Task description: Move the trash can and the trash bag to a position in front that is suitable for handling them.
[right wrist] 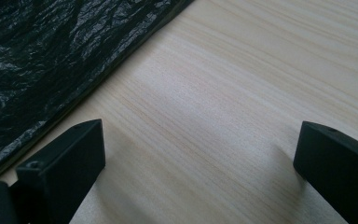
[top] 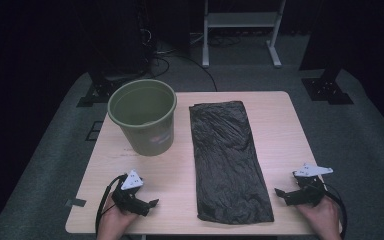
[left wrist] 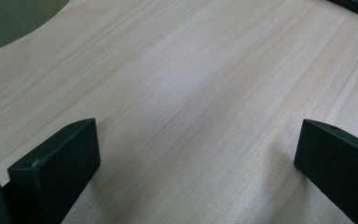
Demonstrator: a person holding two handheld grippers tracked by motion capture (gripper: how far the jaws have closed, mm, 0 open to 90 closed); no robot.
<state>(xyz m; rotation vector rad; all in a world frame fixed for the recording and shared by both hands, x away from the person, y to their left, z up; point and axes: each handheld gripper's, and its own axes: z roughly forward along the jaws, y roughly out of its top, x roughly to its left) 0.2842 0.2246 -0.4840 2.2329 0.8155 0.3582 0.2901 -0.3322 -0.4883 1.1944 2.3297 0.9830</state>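
A black plastic bag (top: 228, 157) lies flat and lengthwise down the middle of the wooden table (top: 280, 130). Left of it stands a green bucket (top: 143, 116), upright, with nothing inside. My left gripper (top: 150, 205) rests near the table's front left edge, jaws wide apart over bare wood; in the left gripper view the left gripper (left wrist: 196, 154) has nothing between its jaws and a bit of the bucket (left wrist: 14, 18) shows at top left. My right gripper (top: 280, 192) rests at the front right, just right of the bag. In its own view the right gripper (right wrist: 198, 154) is open, the bag (right wrist: 51, 60) at the left.
Grey carpet surrounds the table. A white frame stand (top: 242, 30) and a black stand base (top: 327, 87) sit on the floor behind it, with cables (top: 165, 57) beyond the bucket. Bare wood lies between the bucket and my left gripper.
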